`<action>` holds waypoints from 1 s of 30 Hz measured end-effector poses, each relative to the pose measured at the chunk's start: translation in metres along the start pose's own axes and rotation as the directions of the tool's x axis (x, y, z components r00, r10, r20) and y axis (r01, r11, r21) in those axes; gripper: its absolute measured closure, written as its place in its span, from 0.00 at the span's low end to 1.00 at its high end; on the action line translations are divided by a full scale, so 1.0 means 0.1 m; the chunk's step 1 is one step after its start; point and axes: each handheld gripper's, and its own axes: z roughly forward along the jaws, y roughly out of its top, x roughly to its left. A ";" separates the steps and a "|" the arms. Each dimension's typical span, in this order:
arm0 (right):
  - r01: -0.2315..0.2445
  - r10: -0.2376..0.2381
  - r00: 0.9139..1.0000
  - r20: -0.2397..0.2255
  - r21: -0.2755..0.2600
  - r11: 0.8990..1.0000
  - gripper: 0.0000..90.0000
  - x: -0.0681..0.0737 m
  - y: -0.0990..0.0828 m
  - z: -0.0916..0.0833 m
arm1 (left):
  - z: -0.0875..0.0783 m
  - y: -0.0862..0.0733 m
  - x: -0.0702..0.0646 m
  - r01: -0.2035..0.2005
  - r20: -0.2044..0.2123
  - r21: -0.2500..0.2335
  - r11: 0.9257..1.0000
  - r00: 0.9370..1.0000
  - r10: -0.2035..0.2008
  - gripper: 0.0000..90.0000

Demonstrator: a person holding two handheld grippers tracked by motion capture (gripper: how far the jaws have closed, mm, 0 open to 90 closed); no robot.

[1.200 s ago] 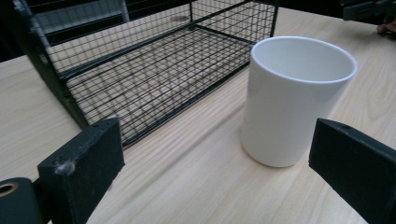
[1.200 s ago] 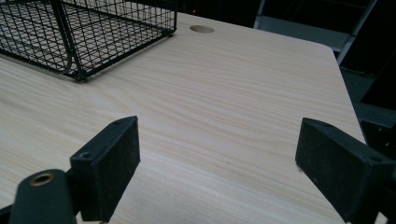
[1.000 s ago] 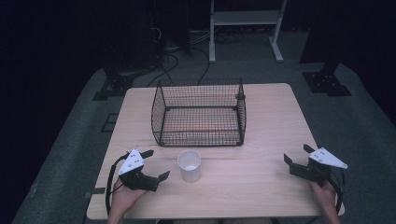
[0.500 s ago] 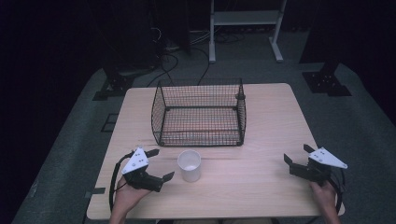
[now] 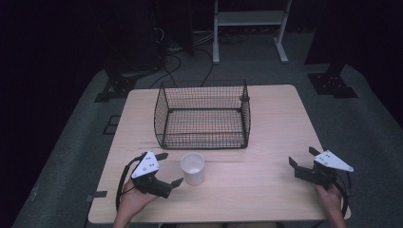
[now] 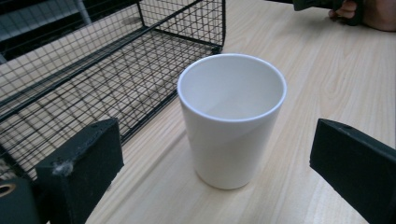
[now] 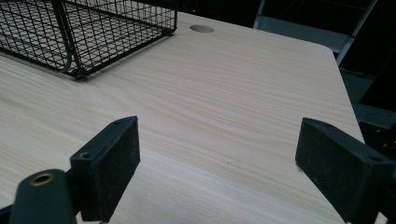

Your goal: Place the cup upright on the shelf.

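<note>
A white cup stands upright and empty on the wooden table, just in front of a black wire basket. My left gripper is open at the cup's left, its jaws pointing at the cup from a short way off and not touching it. My right gripper is open near the table's right front corner, with bare table between its jaws.
The wire basket is empty and sits mid-table toward the back. A round hole marks the tabletop beyond it. Dark stands and cables lie on the floor behind the table. The other hand and gripper show far off in the left gripper view.
My left gripper has slid right toward the cup and turned its jaws to face it. The right gripper and the cup have stayed put.
</note>
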 end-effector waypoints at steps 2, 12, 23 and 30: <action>0.000 0.000 1.000 0.000 0.000 1.000 0.15 0.00 0.00 0.00 | 0.04 0.02 -0.02 -0.007 0.010 0.011 1.000 1.000 0.007 0.02; 0.003 -0.003 1.000 -0.001 0.000 1.000 0.15 0.00 0.00 0.00 | 0.15 0.04 -0.04 -0.010 0.037 0.046 0.999 0.999 0.008 0.02; 0.005 -0.005 1.000 -0.002 -0.001 1.000 0.15 0.00 0.00 0.00 | 0.31 0.06 -0.05 -0.015 0.067 0.087 0.996 0.998 0.010 0.02; 0.006 -0.006 1.000 -0.002 -0.002 1.000 0.15 0.00 0.00 0.00 | 0.41 0.08 -0.03 -0.016 0.073 0.115 0.993 0.997 0.007 0.02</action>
